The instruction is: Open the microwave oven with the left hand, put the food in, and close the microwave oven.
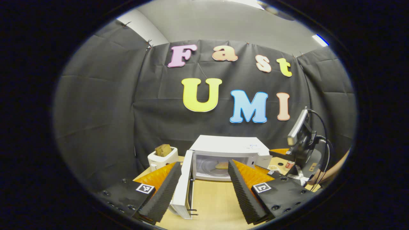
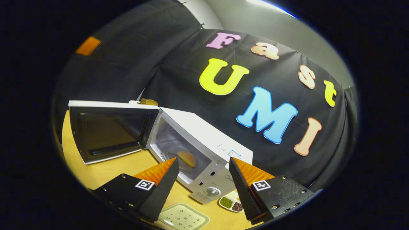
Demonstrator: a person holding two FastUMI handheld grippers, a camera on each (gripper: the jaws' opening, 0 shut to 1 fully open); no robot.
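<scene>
One bun [image 2: 187, 158] lies on the glass plate [image 2: 174, 155] inside the white microwave [image 2: 204, 135], whose door [image 2: 110, 131] hangs wide open to the left over the wooden table [image 1: 214, 198]. The left gripper [image 1: 202, 179] hovers in front of the opening, fingers spread and holding nothing, with a toaster [image 1: 162, 157] beside the microwave. The right gripper [image 2: 202, 180] is released too, near the control panel, above a speckled tray [image 2: 183, 218] and a small dish of beans [image 2: 230, 203].
</scene>
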